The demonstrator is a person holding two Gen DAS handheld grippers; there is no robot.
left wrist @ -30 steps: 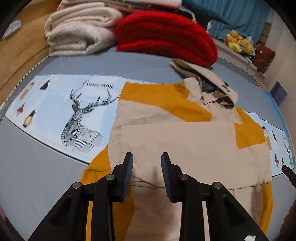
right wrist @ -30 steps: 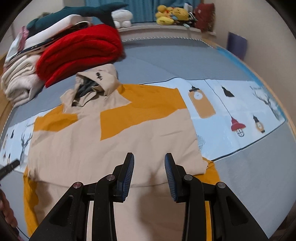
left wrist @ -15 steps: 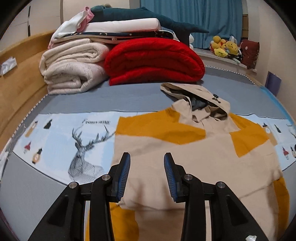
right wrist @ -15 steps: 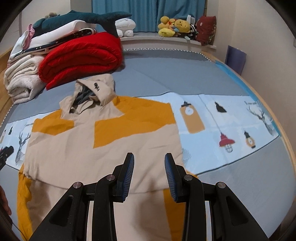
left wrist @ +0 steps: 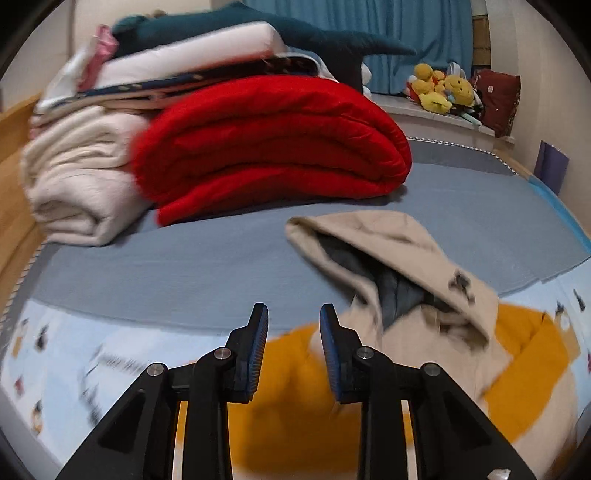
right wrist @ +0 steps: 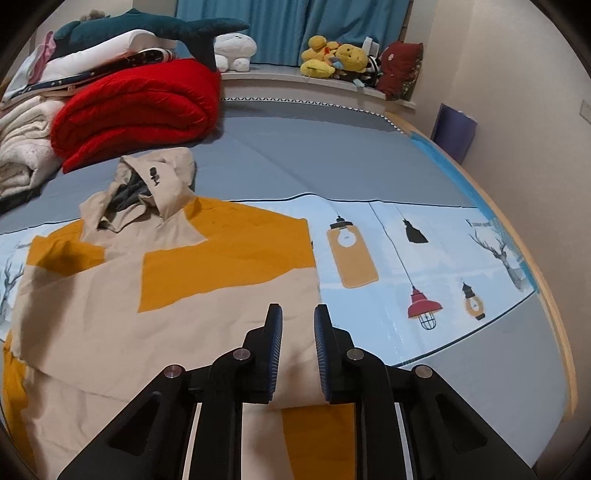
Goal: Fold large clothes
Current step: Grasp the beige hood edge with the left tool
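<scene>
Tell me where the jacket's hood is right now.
The hood lies flat on the grey sheet at the far end of the beige-and-orange jacket, left of centre in the right wrist view, just in front of the folded red blanket.

Bed: folded red blanket, cream blanket beside it, shark plush atop; yellow plush toys on ledge.

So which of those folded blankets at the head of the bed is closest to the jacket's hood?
The red blanket: it lies right behind the hood; the cream one sits farther left.
</scene>
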